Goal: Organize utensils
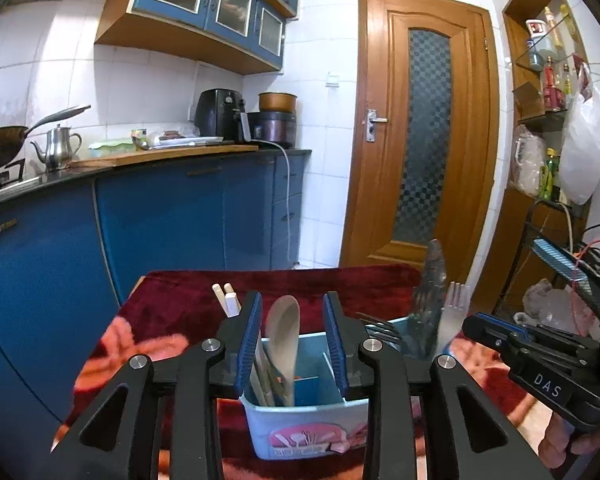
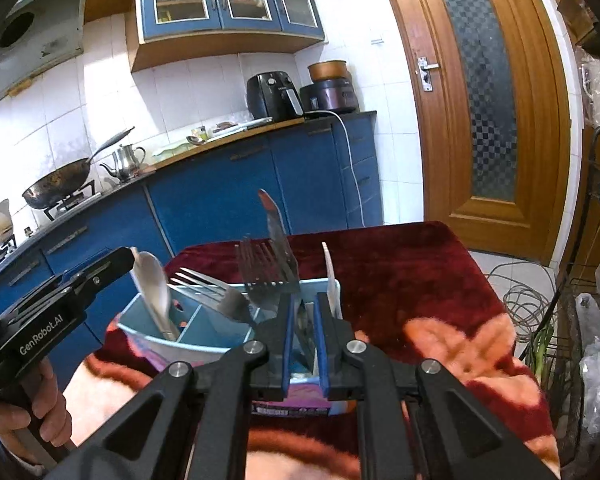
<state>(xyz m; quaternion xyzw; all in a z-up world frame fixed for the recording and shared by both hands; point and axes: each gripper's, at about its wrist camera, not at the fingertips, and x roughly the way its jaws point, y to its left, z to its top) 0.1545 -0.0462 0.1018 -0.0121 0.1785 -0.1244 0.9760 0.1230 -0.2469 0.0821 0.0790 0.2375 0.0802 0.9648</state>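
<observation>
Left gripper (image 1: 293, 340) level, pointing forward over caddy (image 1: 312, 436); hand visible on its grip at lower left in right wrist view. Fingers (image 1: 249, 340) wide apart, straddling the caddy's left compartment, holding nothing; pads beside spoon (image 1: 285, 344), contact not discernible.

Caddy: light blue, partitioned, on table (image 1: 172, 312) under red blanket. Left compartment: spoon upright, bowl up, plus chopsticks (image 1: 228, 300) leaning left. Right side: forks (image 2: 260, 272) tines up, one fork (image 2: 208, 286) tilted left, knife (image 2: 276, 232) blade up, white utensil (image 2: 330, 280) at far right.

Right gripper (image 2: 303, 332) level, at the caddy's near right edge, person's fingers showing below its handle in left wrist view. Jaws nearly closed, narrow gap; a utensil handle between them, firm grip not confirmable.
</observation>
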